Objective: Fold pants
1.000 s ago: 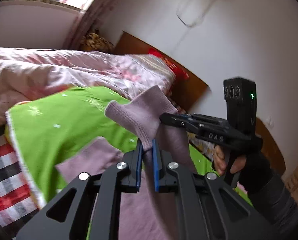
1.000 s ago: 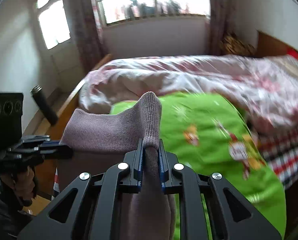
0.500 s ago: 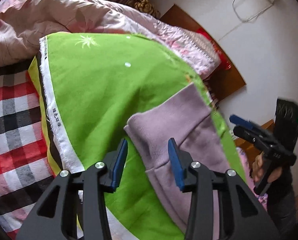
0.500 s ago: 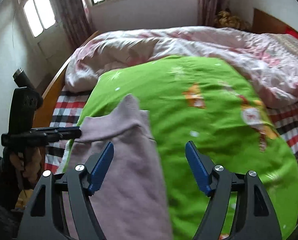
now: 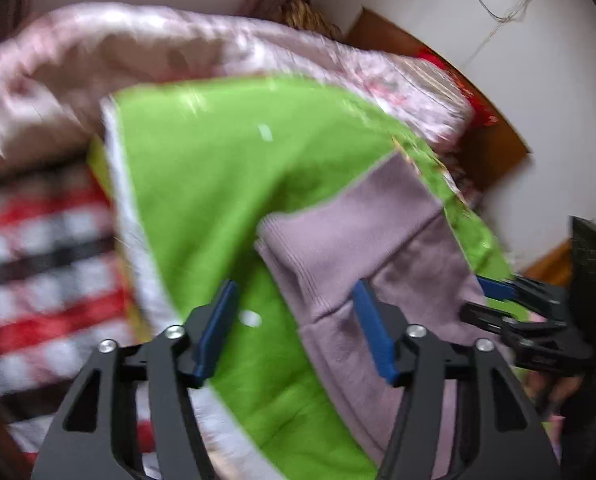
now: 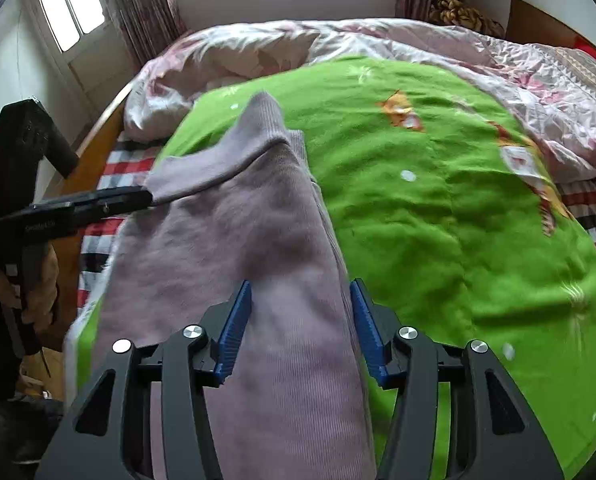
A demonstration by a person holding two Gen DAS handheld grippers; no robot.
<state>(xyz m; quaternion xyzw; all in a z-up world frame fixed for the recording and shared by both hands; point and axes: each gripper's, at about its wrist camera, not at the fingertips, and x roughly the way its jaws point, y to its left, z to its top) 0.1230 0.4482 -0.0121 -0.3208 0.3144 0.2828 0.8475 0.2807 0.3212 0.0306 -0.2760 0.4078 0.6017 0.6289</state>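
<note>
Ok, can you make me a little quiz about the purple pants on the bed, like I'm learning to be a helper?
1. True or false: the soft mauve knit pants lie on a bright green printed blanket.
2. Which cover is bunched up beyond the blanket? A) a pink floral quilt B) a blue towel C) a yellow sheet
3. Fill in: the blue pads of the right hand-held gripper stand ____ on either side of the pants, not pressing them.

Key: 1 true. 2 A. 3 apart. The right hand-held gripper's jaws have just been closing, with pants fabric between them; the left hand-held gripper has just been opening over the pants' edge.
</note>
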